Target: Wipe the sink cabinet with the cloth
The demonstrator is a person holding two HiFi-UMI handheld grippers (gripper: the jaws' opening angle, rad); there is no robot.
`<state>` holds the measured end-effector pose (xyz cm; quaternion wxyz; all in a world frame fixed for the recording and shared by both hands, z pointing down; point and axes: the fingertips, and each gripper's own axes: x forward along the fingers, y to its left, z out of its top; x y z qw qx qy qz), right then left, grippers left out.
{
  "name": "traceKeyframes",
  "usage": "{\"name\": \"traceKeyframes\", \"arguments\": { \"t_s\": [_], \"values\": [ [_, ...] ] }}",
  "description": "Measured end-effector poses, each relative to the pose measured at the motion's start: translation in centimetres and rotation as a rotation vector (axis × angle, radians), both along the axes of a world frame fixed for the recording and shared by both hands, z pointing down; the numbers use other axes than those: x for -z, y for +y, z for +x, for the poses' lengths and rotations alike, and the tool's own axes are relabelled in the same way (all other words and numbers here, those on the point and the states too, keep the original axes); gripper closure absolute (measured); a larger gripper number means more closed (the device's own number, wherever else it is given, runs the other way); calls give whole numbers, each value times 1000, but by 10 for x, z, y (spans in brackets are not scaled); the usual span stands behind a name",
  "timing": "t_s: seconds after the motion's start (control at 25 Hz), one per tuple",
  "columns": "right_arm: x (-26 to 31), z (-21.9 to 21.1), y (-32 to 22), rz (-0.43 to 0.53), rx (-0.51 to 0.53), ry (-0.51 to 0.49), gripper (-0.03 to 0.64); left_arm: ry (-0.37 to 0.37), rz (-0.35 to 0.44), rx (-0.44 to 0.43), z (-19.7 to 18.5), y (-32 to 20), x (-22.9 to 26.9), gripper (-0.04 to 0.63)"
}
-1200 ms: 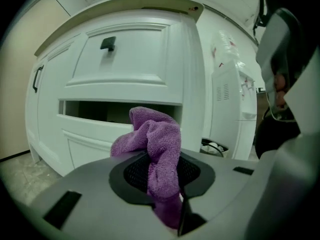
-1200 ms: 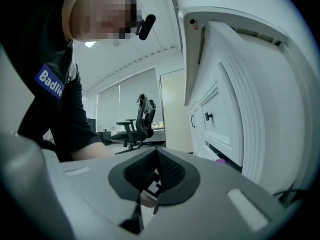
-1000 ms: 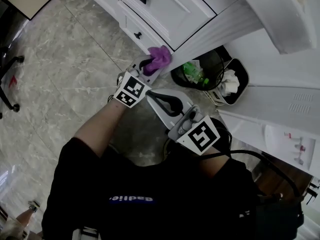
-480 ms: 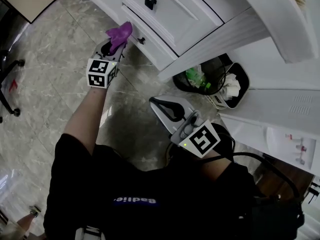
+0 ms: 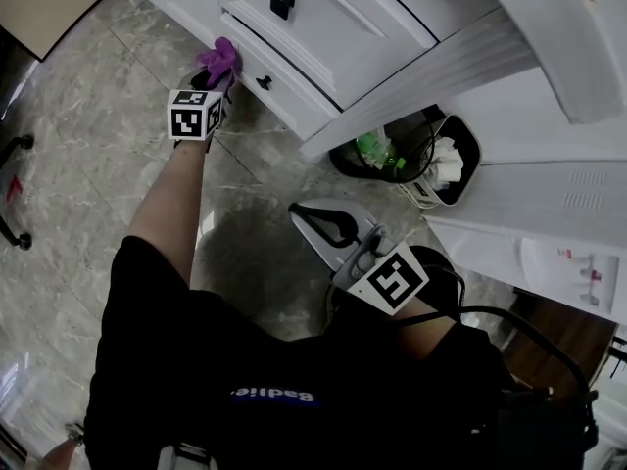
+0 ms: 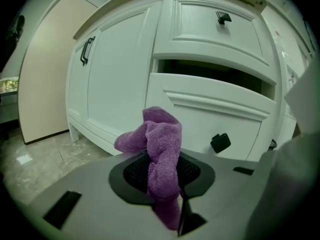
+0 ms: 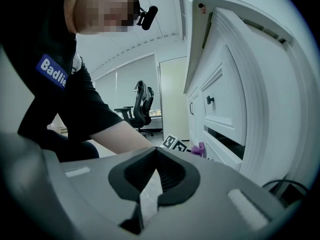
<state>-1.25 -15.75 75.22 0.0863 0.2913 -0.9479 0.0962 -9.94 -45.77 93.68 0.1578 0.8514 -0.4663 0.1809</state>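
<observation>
Left tool (image 5: 219,72) (image 6: 162,173): jaws clamped on the purple cloth (image 5: 217,58) (image 6: 161,141). The cloth is bunched and sticks up out of the jaw gap, with one fold flopping to the left.

Cloth position: far left in the head view, at the left end of the lower drawer (image 5: 279,71) (image 6: 210,116) of the white cabinet (image 5: 333,18) (image 6: 115,79). It's right at the drawer front, but I can't tell if it's actually touching. The drawer's black knob (image 5: 264,82) (image 6: 220,142) sits just right of the cloth.

The left gripper view shows a dark gap above the lower drawer front, so that drawer is slightly pulled out. The drawer above it looks flush. A door with a black bar handle (image 6: 86,50) is to the left.

Right tool (image 5: 315,215) (image 7: 149,186): near me and low over the marble floor (image 5: 88,135), well apart from the cloth. Its jaws are together or all but, with nothing between them. It points roughly along the cabinet front.

Right of the cabinet's corner there's a black bin (image 5: 364,169) with a green bottle inside. A second bin (image 5: 468,169), holding white paper, is just beside it.
</observation>
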Motion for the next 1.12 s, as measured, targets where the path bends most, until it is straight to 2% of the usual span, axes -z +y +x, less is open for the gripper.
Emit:
{"name": "traceKeyframes", "arguments": {
  "t_s": [0.2,0.48,0.96,1.04,1.12],
  "values": [
    [-1,-6,-2,-13,12,-15,615,-57,12,-133,27,23,-6,495],
    [3,-19,-4,-21,43,-52,615,34,-3,-174,52,71,-9,495],
    [18,-18,-2,-2,49,-90,615,79,4,-441,158,157,-9,495],
    [20,-18,-2,0,47,-96,615,60,16,-490,168,169,-11,495],
    [22,-17,-2,5,49,-99,615,7,40,-559,173,180,-16,495]
  ]
}}
